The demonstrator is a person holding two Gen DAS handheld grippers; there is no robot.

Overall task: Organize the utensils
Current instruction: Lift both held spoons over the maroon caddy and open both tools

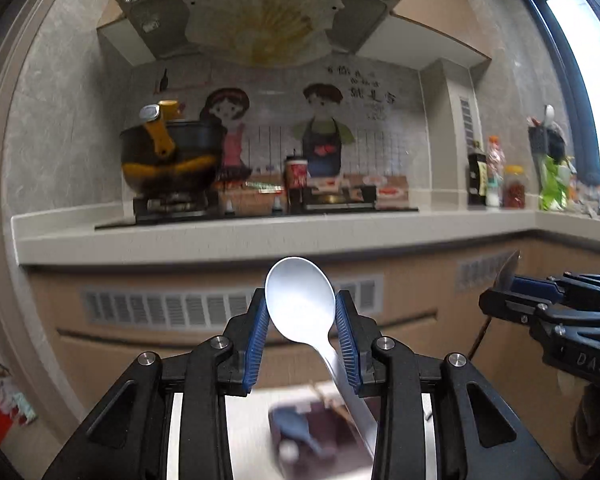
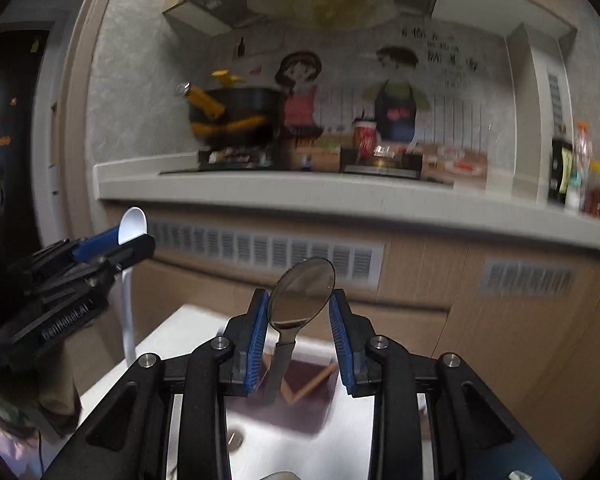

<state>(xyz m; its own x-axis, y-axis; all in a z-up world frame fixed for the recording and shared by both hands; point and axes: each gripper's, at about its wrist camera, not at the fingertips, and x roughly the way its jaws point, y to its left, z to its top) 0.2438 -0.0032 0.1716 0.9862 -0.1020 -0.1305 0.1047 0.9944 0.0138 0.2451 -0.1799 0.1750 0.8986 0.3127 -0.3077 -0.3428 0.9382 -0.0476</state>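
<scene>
On my right gripper, seen from my left wrist, I read "DAS". My left gripper, seen from the right, bears white lettering, perhaps "GenRobot.AI". The Chinese characters on the wall sticker are too blurred.

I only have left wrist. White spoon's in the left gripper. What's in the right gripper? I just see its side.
Observer: The right gripper holds a metal spoon by the bowl, bowl up, handle hanging down.
Operator: Pads touching it?
Observer: Left pad touches the bowl edge; whether the other pad touches is unclear.
Operator: What's under it?
Observer: A dark reddish tray on a white surface, with what look like wooden chopsticks inside. Blurred.
Operator: Left gripper visible from there?
Observer: Yes, left gripper at far left, white spoon bowl sticking up.
</scene>
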